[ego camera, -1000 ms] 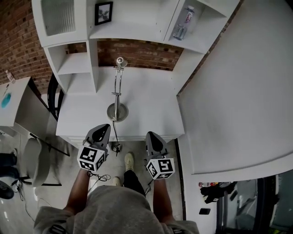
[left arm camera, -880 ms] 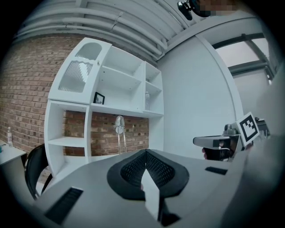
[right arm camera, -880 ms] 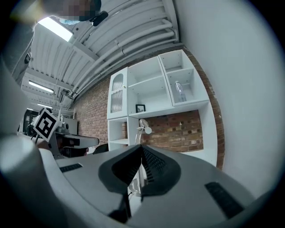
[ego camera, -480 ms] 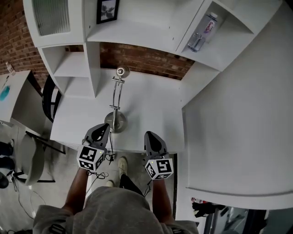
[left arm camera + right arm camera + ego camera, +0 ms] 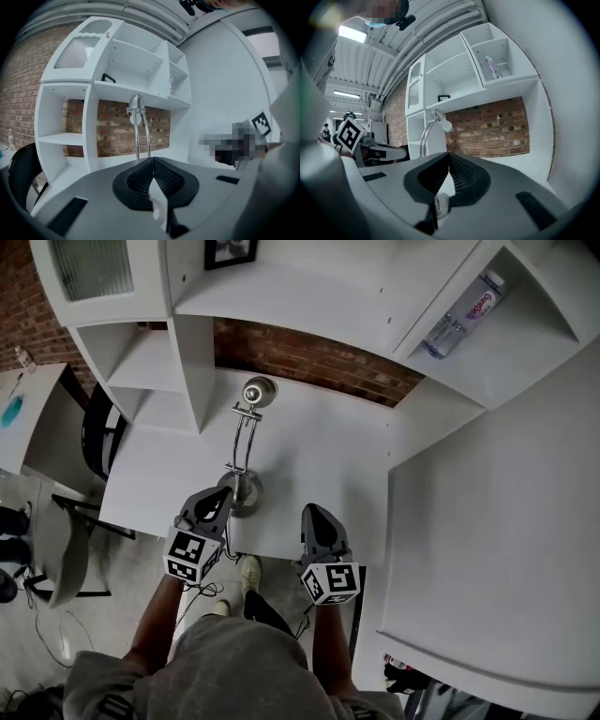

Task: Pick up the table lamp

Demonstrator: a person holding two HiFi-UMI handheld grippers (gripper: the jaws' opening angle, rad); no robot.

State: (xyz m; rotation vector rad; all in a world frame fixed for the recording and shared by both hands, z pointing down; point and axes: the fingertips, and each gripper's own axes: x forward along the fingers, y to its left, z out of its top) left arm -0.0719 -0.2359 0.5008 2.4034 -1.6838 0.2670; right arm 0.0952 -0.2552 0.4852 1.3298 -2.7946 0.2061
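Note:
The table lamp is chrome, with a round base (image 5: 246,493), a double-rod stem (image 5: 244,442) and a small head (image 5: 258,390). It stands upright near the front of the white desk (image 5: 309,456). My left gripper (image 5: 216,502) is shut and empty, its tip just left of the base. In the left gripper view the stem (image 5: 142,136) rises straight ahead of my left gripper (image 5: 152,161). My right gripper (image 5: 313,517) hovers over the desk's front edge, right of the base, shut and empty. From the right gripper view the lamp head (image 5: 440,119) shows ahead and to the left.
A white hutch with shelves (image 5: 141,371) stands over the desk against a brick wall (image 5: 309,357). A water bottle (image 5: 459,320) and a picture frame (image 5: 232,251) sit on upper shelves. A black chair (image 5: 94,432) is at the left, a white panel (image 5: 497,521) at the right.
Both grippers have moved forward from in front of the desk to over its front edge. The left one now sits beside the lamp base. Both stay shut.

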